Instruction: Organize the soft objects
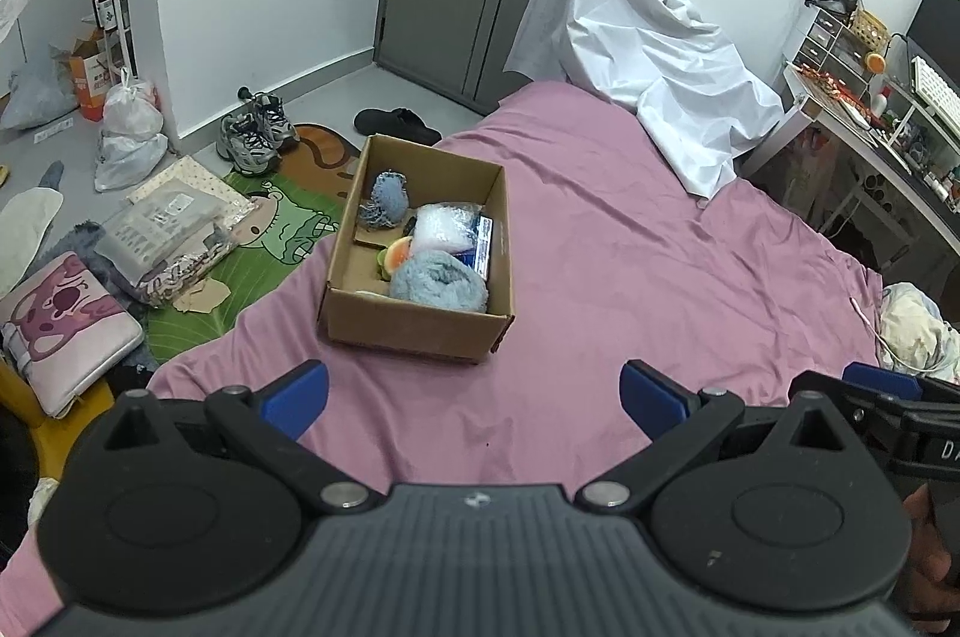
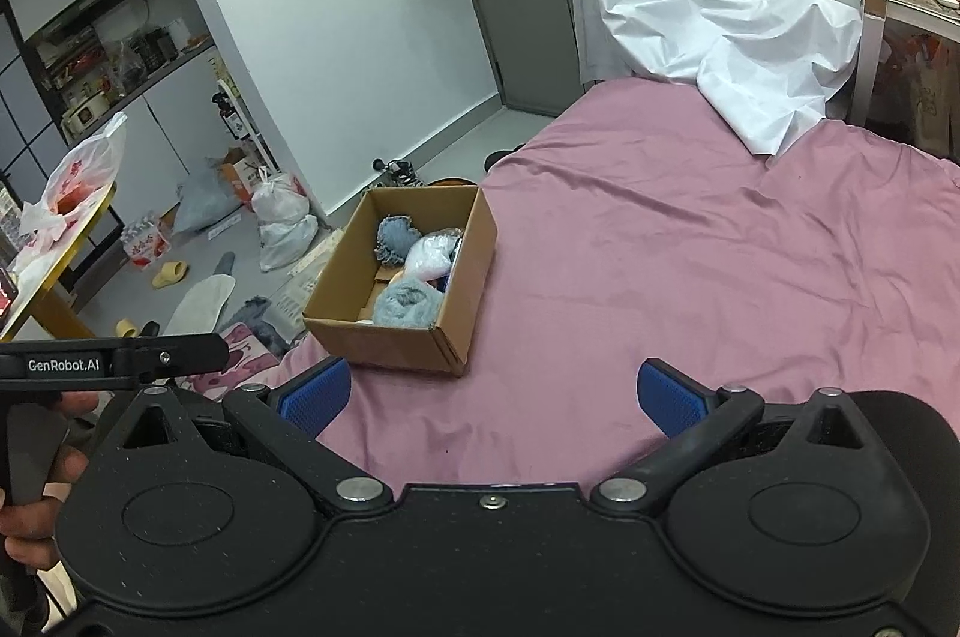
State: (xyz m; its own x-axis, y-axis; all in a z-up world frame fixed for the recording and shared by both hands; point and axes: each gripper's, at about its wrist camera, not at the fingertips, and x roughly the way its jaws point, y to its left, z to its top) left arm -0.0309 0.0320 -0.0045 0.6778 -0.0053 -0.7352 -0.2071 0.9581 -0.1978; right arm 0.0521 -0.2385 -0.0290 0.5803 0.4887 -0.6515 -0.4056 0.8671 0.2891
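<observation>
Cardboard box (image 1: 414,325) sits on the pink bedsheet (image 1: 630,277), ahead of both sets of fingers and well apart from them. Inside lie a rolled blue towel (image 1: 438,281), a bubble-wrap bundle (image 1: 447,229) and a frayed blue yarn ball (image 1: 387,199). Left gripper (image 1: 474,400) and right gripper (image 2: 495,397) hover with fingers spread wide, holding nothing.

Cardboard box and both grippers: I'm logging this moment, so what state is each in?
Cardboard box: open-topped, upright on the bed, holding soft items.
Blue towel: rolled, inside the box.
Left gripper: open, empty.
Right gripper: open, empty.
</observation>
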